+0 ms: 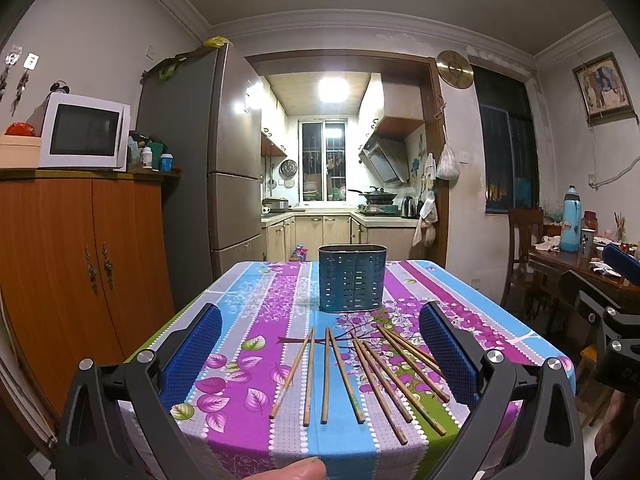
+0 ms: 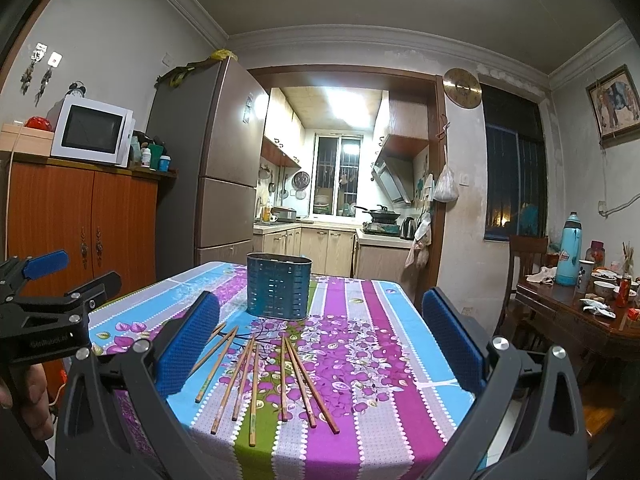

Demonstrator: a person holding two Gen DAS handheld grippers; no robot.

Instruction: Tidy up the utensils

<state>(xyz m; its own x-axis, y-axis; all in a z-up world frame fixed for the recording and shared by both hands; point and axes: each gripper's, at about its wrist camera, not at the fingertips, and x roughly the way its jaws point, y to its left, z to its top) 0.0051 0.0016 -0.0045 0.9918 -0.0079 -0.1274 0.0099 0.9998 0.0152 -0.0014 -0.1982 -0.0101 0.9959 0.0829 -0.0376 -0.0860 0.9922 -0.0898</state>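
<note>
Chopsticks [image 1: 352,376] are observed loose on the table [image 1: 480,312], fanned out on the patterned cloth at 6 o'clock of the holder [image 1: 352,278], near it but not touching. The holder, a perforated blue metal tub, is seen upright toward the far end of the table; its contents cannot be made out. The left gripper [image 1: 320,354] is held wide, with nothing between its pads, hovering over the near edge with the chopsticks lying between its fingers in view. The right gripper [image 2: 320,340] is likewise held wide and unloaded, with the chopsticks at its 7 o'clock. No chopstick is judged to have been lifted; the step in hand is taken to be the approach before a first pick. The next move is judged to call for one gripper to be lowered over a single stick, closed across its shaft, and carried to the holder's mouth. Faint white lettering is noted on the left gripper's body in the right wrist view, but it cannot be read reliably.
</note>
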